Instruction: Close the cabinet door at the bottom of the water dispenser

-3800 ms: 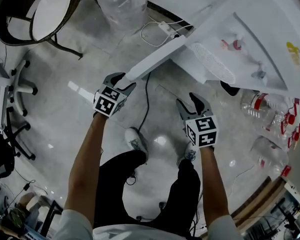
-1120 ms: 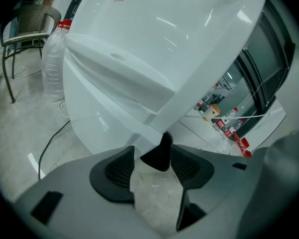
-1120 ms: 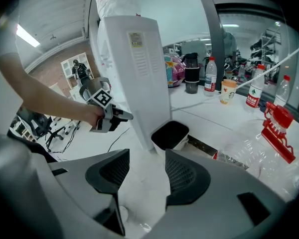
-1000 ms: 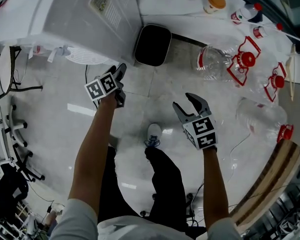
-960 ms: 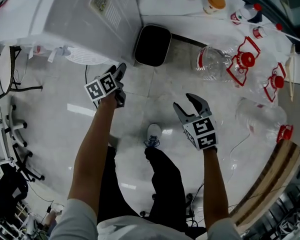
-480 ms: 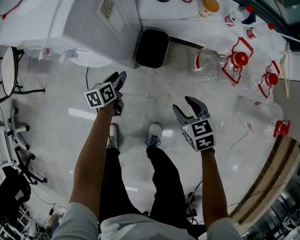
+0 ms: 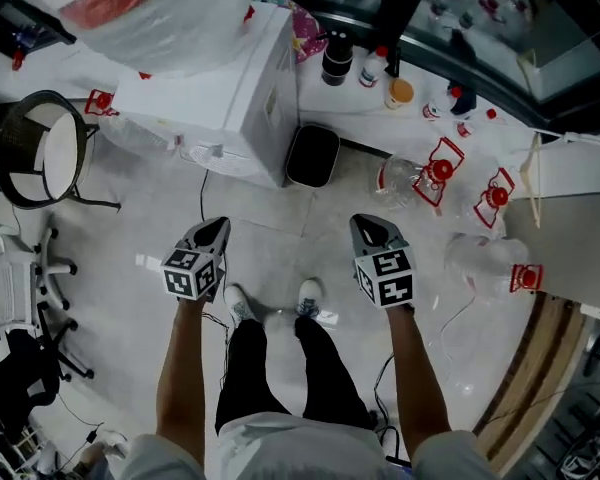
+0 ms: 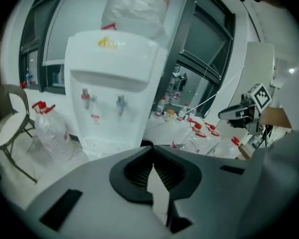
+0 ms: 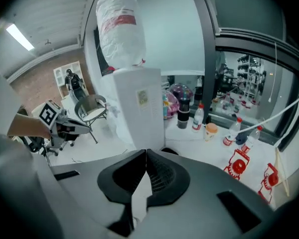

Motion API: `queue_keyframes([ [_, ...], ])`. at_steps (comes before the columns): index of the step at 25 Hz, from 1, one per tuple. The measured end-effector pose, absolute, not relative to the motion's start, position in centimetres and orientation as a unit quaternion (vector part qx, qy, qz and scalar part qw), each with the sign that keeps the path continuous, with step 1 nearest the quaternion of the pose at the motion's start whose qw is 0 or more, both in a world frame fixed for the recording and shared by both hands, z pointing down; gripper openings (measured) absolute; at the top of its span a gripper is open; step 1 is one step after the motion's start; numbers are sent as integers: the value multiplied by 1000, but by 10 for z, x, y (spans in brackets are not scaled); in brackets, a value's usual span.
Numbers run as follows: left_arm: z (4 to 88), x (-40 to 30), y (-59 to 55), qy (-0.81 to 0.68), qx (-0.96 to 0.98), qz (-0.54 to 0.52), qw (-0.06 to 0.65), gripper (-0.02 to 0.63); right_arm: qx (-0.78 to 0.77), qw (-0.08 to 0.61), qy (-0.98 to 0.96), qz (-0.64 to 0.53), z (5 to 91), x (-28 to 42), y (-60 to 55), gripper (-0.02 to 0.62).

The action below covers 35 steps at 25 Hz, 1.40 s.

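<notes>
The white water dispenser stands on the floor and carries a large plastic-wrapped bottle on its top. Its two taps face the left gripper's camera. The cabinet door at the dispenser's foot cannot be seen. From above the drip tray overhangs it, and in the left gripper view the gripper's own body covers it.

A round chair stands to the left of the dispenser. Several empty bottles with red caps lie on the floor to its right. A black bin sits just beside the dispenser's right side.

The left gripper and the right gripper are held in front of the dispenser and well apart from it. Each is clenched, jaw tips together with nothing between them.

A dark cup and small bottles stand behind the bin.
</notes>
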<state>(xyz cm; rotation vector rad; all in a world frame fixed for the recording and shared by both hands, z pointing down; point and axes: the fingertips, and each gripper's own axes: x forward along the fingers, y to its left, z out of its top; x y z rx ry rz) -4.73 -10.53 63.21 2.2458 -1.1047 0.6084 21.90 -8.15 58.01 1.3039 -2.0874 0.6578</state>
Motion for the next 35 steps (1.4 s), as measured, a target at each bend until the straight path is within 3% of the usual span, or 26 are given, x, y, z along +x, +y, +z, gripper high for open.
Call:
queue_keyframes([
  [4, 539, -67, -92, -431, 841, 199, 259, 21, 481, 296, -802, 191, 501, 199, -94, 28],
  [12, 359, -118, -115, -459, 863, 178, 114, 21, 490, 253, -832, 60, 318, 142, -124, 28],
  [20, 210, -160, -131, -483, 867, 123, 12, 21, 488, 193, -849, -55, 175, 83, -136, 28],
  [29, 82, -186, -123, -483, 860, 93, -132, 21, 471, 129, -862, -132, 84, 20, -138, 28],
  [35, 49, -198, -113, -490, 853, 73, -160, 21, 463, 118, -865, -154, 68, -4, -137, 28],
])
